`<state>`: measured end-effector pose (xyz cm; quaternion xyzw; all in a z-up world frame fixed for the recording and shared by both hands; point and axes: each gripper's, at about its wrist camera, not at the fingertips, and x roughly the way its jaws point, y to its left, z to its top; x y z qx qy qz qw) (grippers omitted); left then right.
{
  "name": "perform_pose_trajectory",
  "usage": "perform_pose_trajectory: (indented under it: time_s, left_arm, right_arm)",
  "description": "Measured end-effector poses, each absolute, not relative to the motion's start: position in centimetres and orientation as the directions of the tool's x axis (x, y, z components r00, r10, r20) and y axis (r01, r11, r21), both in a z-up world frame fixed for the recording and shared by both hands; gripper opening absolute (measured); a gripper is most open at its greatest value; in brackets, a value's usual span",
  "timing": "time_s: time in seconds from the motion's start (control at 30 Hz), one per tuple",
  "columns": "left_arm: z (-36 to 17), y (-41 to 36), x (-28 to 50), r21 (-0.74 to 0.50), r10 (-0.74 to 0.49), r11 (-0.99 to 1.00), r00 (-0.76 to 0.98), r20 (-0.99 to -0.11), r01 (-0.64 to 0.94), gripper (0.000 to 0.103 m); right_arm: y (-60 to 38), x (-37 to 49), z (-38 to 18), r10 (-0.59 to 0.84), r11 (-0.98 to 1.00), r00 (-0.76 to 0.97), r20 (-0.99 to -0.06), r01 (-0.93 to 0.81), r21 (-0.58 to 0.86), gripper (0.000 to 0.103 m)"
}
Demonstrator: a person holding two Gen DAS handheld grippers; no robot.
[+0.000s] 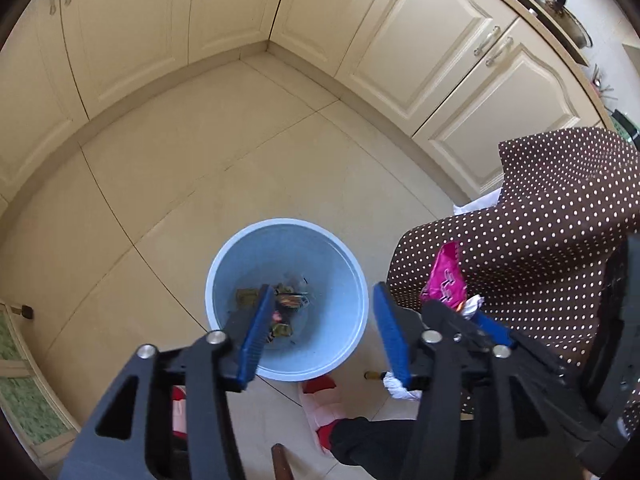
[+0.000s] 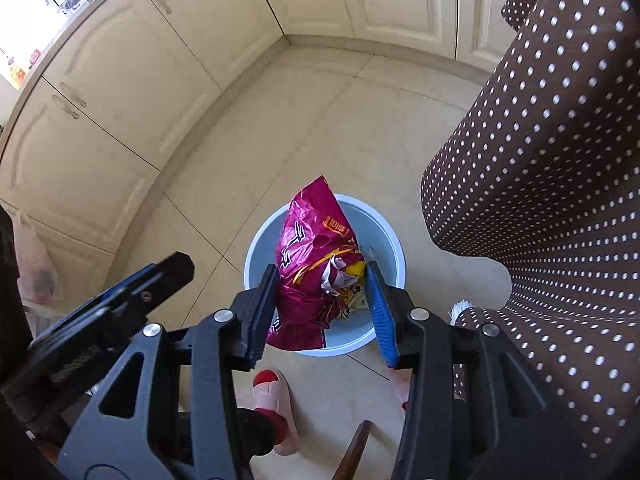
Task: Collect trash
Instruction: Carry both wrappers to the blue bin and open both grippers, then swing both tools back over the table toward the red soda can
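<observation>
A light blue bin (image 1: 340, 344) stands on the tiled floor with several wrappers (image 1: 290, 300) at its bottom. My left gripper (image 1: 324, 320) is open and empty above the bin. My right gripper (image 2: 322, 296) is shut on a crumpled magenta snack bag (image 2: 312, 256), held over the same bin (image 2: 384, 236). In the left wrist view the bag (image 1: 444, 276) and the right gripper (image 1: 472, 320) show at the right, beside the bin.
Cream kitchen cabinets (image 1: 432, 52) line the walls around a corner. A table with a brown polka-dot cloth (image 2: 552, 168) is close on the right. The person's pink slippers (image 2: 276, 396) stand just before the bin. A plastic bag (image 2: 34, 260) hangs at the left.
</observation>
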<state>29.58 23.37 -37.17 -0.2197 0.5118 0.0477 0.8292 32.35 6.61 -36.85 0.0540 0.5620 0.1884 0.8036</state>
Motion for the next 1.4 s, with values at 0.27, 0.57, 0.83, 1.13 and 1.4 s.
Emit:
perform_pose_trajectory:
  time_s: [0.27,0.57,0.83,1.13,1.4]
  left_arm:
    - [-38.2,24.0,29.6,-0.309,-0.139,0.887,0.441,-0.887,-0.342,0.054]
    - [-38.4,24.8,29.5,-0.316,-0.135,0.874,0.44,-0.888,-0.369,0.054]
    - [-38.1,25.1,29.2,-0.32,-0.13,0.869,0.45,-0.884,-0.378,0.057]
    - [-37.6,25.8,28.6,-0.324,-0.124,0.865,0.462,-0.878,-0.382,0.062]
    - [-36.0,25.4,27.5,-0.294,-0.085,0.881,0.49,-0.868,-0.37,0.064]
  right_arm:
    - [7.6,32.6,-37.7,0.356,0.925,0.276,-0.893,-0.237,0.296,0.043]
    - [8.3,33.1,-38.0,0.36,0.923,0.28,-0.89,-0.243,0.297,0.044]
    - [9.2,33.5,-37.7,0.369,0.92,0.308,-0.877,-0.257,0.297,0.045]
    - [9.4,33.7,-36.9,0.367,0.922,0.342,-0.865,-0.258,0.289,0.049]
    - [7.6,32.4,-34.6,0.345,0.93,0.394,-0.852,-0.268,0.253,0.049]
